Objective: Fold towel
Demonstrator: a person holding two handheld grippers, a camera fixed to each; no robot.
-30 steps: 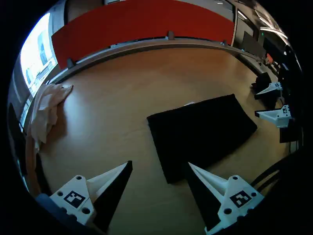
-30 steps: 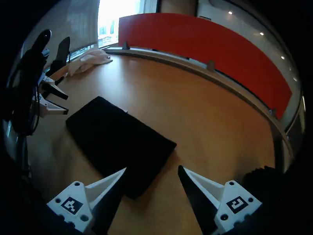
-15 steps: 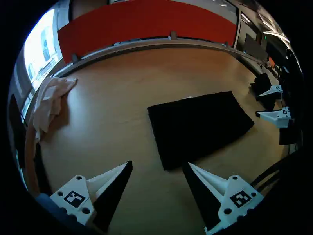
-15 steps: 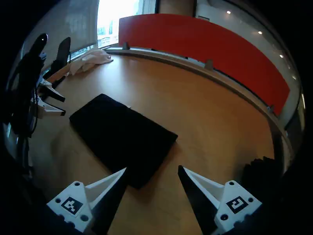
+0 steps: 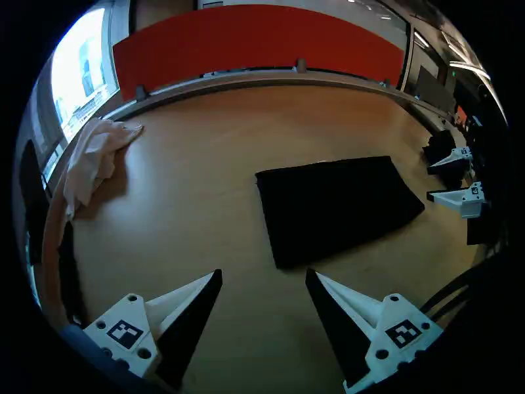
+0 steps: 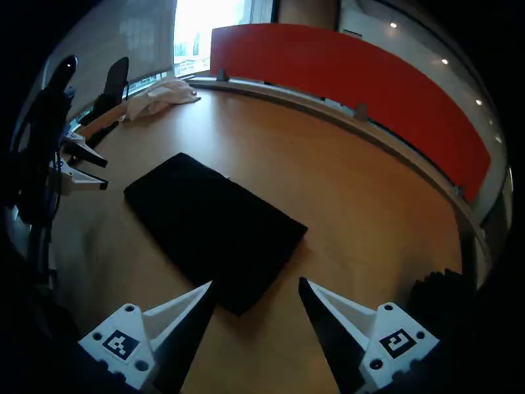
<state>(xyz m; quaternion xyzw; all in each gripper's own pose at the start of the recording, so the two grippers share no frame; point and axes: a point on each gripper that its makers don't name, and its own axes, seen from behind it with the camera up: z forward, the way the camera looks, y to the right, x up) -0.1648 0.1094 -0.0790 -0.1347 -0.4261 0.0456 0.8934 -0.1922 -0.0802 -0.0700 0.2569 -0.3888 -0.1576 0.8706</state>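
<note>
Backing off the folded towel (image 5: 338, 207), left gripper (image 5: 262, 272) and right gripper (image 6: 255, 282) keep fingers (image 5: 177, 308) open, empty; folding looks done.

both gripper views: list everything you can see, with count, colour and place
towel: 1, black, folded flat in a rectangle near the middle of the table
cloth: 1, off-white, crumpled at the table's far corner by the window
table: 1, light brown wood, under everything
divider: 1, red, standing along the table's far edge
window: 1, bright, beyond the corner with the cloth
chair: 1, dark, beside the table near the cloth
left tool: 1, white fingers with dark inner faces, open, holding nothing, just short of the towel's near corner
right tool: 1, same colours, open, holding nothing, at the towel's opposite end
</note>
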